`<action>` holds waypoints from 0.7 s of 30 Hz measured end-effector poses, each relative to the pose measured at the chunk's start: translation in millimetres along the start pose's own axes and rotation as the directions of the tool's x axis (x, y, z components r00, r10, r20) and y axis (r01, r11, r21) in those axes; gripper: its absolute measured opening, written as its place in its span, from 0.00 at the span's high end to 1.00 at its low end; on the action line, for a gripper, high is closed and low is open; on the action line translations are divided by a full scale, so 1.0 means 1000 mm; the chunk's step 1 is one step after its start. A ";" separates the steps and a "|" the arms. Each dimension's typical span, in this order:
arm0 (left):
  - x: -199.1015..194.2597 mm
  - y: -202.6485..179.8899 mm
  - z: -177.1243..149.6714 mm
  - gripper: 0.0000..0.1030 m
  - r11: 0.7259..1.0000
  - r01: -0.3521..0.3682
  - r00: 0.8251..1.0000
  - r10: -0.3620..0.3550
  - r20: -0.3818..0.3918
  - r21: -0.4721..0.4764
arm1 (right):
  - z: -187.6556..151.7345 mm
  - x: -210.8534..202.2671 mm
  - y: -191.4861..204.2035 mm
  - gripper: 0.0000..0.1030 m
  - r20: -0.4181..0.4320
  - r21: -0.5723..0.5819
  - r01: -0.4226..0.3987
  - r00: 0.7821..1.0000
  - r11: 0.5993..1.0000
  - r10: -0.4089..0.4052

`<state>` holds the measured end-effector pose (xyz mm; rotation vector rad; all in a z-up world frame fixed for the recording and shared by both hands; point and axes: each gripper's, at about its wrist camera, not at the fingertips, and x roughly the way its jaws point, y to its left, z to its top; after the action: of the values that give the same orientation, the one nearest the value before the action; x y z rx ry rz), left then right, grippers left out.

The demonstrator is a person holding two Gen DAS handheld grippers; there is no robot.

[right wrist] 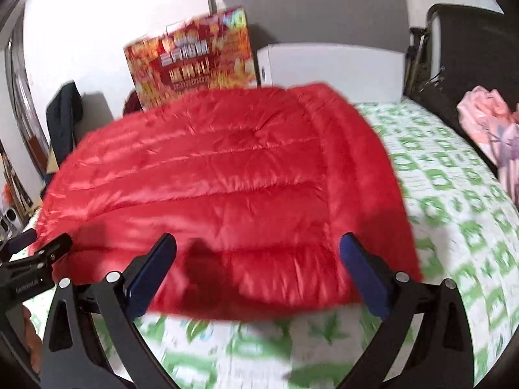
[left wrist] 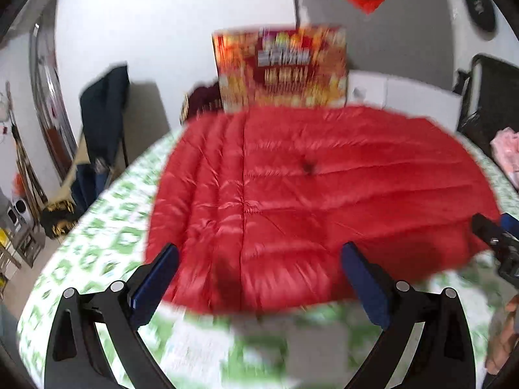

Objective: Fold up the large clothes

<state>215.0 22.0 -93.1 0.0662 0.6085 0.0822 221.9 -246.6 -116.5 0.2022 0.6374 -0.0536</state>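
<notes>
Clearly both grippers are spread wide and hold nothing: the left gripper [left wrist: 259, 259] hangs over the near hem of the red quilted garment [left wrist: 308, 188], and the right gripper [right wrist: 258, 253] hangs over the same hem further to the right, its blue pads [right wrist: 363, 275] apart with red fabric showing between them. The garment lies flat on the green-and-white patterned bedsheet [right wrist: 454, 201], already looking like a compact rectangle, so I judge this to be a pause between folds, with the hands lining up for a fresh grasp rather than carrying cloth. The next move probably calls for each gripper to drop to the near edge, at 6 o'clock of the garment in both views, pinch through all the puffy layers, and carry that edge toward 12 o'clock; slick padded fabric may slip or spring back if only the top layer is caught. In the left wrist view the right gripper's tip shows at 3 o'clock, near the garment's right edge, so the two tools are well apart. Open sheet lies at 3 o'clock of the garment in the right wrist view and at 9 o'clock in the left wrist view. At 12 o'clock a bright printed box [right wrist: 191, 58] and a white box [right wrist: 331, 71] stand just behind the far hem, limiting forward travel, and pink cloth [right wrist: 489, 123] sits at 2 o'clock. Both frames are blurred.
</notes>
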 end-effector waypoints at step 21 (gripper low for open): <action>-0.288 -0.023 -0.048 0.03 0.995 0.062 0.926 -0.087 0.368 0.078 | -0.047 -0.322 0.009 0.04 0.364 -0.029 -0.084 0.927 0.996 0.089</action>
<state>-46.6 -26.7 28.8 0.1192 0.2329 -0.0248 -63.3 -232.2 39.7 0.2011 0.2559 -0.0009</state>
